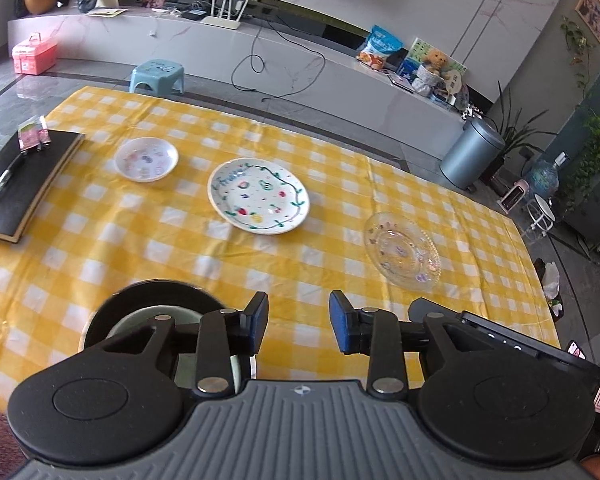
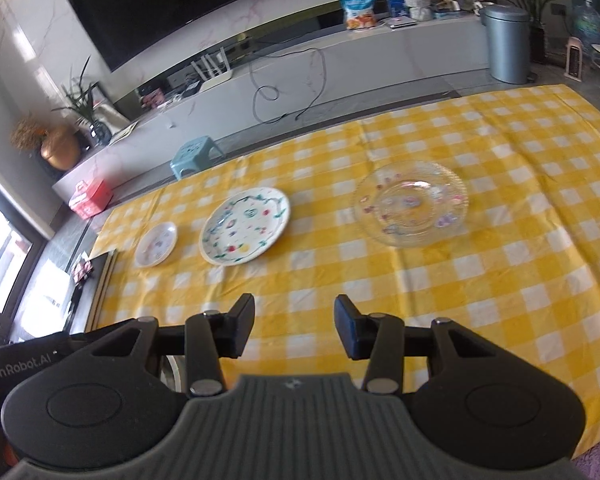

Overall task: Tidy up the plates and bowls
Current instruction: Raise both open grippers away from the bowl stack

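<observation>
Both grippers hang above the near edge of the table, jaws apart and holding nothing, which suits a start: no dish is lifted yet. The left gripper sits right over a dark bowl with a pale green inside, just below and to the left of its fingers; the linkage hides most of it, so I cannot tell its depth. The right gripper hovers beside it, and its body shows at the right edge of the left view.

Ahead of both, 3 dishes lie apart on the yellow checked cloth, spread in a loose row that leaves room to reach each rim. The glass plate lies ahead of the right gripper and slightly right, nearest to it. The painted plate lies ahead of the left gripper, slightly left. The small bowl sits farther left and beyond.

Stacking by size looks the likely aim, with the painted plate a fair base. The flat rims will need a low, sideways pinch.

Far left, a black notebook with a pen lies clear of the dishes. Nothing blocks the straight path to any plate. Beyond the table stand a blue stool and a grey bin.
</observation>
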### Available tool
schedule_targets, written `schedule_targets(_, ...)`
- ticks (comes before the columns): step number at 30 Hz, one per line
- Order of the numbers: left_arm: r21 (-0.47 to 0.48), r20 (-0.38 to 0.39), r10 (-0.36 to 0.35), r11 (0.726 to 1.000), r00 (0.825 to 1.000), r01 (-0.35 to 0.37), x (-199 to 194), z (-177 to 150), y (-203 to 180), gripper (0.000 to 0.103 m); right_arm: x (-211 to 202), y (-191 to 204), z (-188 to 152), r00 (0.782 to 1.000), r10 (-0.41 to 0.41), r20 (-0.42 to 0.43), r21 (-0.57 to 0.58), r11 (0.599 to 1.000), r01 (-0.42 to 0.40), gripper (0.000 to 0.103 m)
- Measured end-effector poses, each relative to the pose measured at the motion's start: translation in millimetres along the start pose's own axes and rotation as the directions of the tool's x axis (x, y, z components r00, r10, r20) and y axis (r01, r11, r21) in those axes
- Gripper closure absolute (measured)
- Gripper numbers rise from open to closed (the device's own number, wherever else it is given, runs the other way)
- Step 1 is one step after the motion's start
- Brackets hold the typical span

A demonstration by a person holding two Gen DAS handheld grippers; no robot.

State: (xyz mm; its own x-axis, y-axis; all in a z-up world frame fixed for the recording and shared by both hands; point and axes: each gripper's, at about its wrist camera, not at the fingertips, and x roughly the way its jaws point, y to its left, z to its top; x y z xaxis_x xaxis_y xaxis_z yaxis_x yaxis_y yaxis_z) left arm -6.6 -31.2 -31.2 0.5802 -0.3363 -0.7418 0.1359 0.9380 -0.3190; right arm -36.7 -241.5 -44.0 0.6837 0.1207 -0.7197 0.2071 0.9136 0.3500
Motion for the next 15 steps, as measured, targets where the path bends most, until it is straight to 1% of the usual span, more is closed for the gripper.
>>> schedule_targets(5, 0.011, -0.009, 0.003, 1.000, 1.000, -0.003, 25, 1, -24, 0.064, 4, -37, 8, 0.999, -0.044, 0.028, 0.047, 0.998, 0.042, 0.058)
schedule_targets(9, 0.045, 0.044, -0.018, 0.999, 0.999, 0.016, 40, 1, -42, 0.060, 12, -66, 14, 0.996, -0.068, 0.050, 0.100, 0.993, 0.062, 0.058)
schedule_targets(12, 0.054, 0.062, -0.046, 0.998, 0.997, 0.043, 52, 4, -55, 0.059, 18, -87, 19, 0.994, -0.079, 0.073, 0.139, 0.988, 0.068, 0.058)
schedule_targets(15, 0.063, 0.066, -0.056, 0.997, 0.996, 0.052, 70, 10, -66, 0.059, 26, -102, 25, 0.992, -0.087, 0.094, 0.163, 0.984, 0.071, 0.058)
